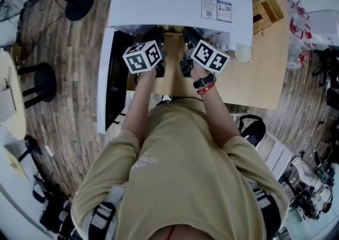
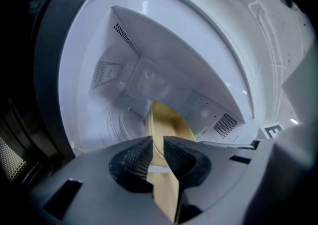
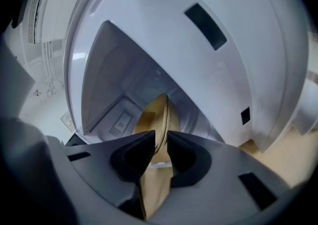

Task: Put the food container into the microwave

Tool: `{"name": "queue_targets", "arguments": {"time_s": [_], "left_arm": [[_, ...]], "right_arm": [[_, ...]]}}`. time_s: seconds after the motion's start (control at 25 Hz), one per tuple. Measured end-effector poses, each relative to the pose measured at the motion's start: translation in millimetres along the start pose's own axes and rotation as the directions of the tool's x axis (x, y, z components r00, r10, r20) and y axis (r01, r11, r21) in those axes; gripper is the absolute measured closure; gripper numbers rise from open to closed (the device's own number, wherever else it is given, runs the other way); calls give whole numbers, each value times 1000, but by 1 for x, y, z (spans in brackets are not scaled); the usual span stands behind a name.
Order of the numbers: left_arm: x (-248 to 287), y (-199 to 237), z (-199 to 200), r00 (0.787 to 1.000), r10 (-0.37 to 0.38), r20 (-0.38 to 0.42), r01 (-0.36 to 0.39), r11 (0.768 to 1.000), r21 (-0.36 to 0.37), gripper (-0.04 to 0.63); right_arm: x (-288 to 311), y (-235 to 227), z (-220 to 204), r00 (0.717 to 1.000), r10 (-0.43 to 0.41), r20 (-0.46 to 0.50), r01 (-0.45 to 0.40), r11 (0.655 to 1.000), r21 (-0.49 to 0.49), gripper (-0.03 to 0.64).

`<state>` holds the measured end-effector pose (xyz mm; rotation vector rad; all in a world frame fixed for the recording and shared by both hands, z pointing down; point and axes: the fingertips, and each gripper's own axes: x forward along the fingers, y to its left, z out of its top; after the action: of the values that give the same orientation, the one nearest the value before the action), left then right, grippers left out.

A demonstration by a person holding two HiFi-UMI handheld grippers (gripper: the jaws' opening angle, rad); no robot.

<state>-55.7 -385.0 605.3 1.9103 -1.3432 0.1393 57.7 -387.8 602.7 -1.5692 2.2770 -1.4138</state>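
Note:
A white microwave [image 1: 180,0] stands open on a wooden table [image 1: 259,74], right in front of me. The tan food container [image 1: 172,53] hangs between both grippers at the oven's mouth. My left gripper [image 1: 157,43] is shut on the container's left rim, and my right gripper [image 1: 186,43] is shut on its right rim. In the left gripper view the container [image 2: 169,122] runs edge-on from the gripper [image 2: 158,154] into the white cavity [image 2: 144,80], over the glass turntable [image 2: 124,119]. The right gripper view shows the rim [image 3: 156,114] pinched in the gripper [image 3: 160,147], with the cavity [image 3: 119,80] behind.
The microwave door [image 1: 114,74] hangs open at the left, dark inside. Wicker baskets [image 1: 265,14] and a small white object [image 1: 242,52] sit on the table to the right. A fan base [image 1: 79,3] and a black stool [image 1: 39,82] stand on the wood floor at left.

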Motion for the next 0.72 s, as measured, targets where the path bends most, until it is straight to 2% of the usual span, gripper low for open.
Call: {"name": "queue_targets", "arguments": {"time_s": [0.08, 0.24, 0.72], "left_arm": [[0, 0, 2, 1000, 8, 13, -9, 1000, 23, 531], [-4, -5, 3, 1000, 10, 23, -11, 998, 63, 531], [-46, -23, 2, 998, -4, 63, -4, 992, 127, 531]], "right_arm": [[1, 2, -1, 1000, 5, -10, -5, 1000, -29, 530], [-2, 7, -5, 1000, 5, -21, -6, 996, -88, 459], [-38, 22, -18, 1000, 8, 1, -8, 994, -113, 467]]}}
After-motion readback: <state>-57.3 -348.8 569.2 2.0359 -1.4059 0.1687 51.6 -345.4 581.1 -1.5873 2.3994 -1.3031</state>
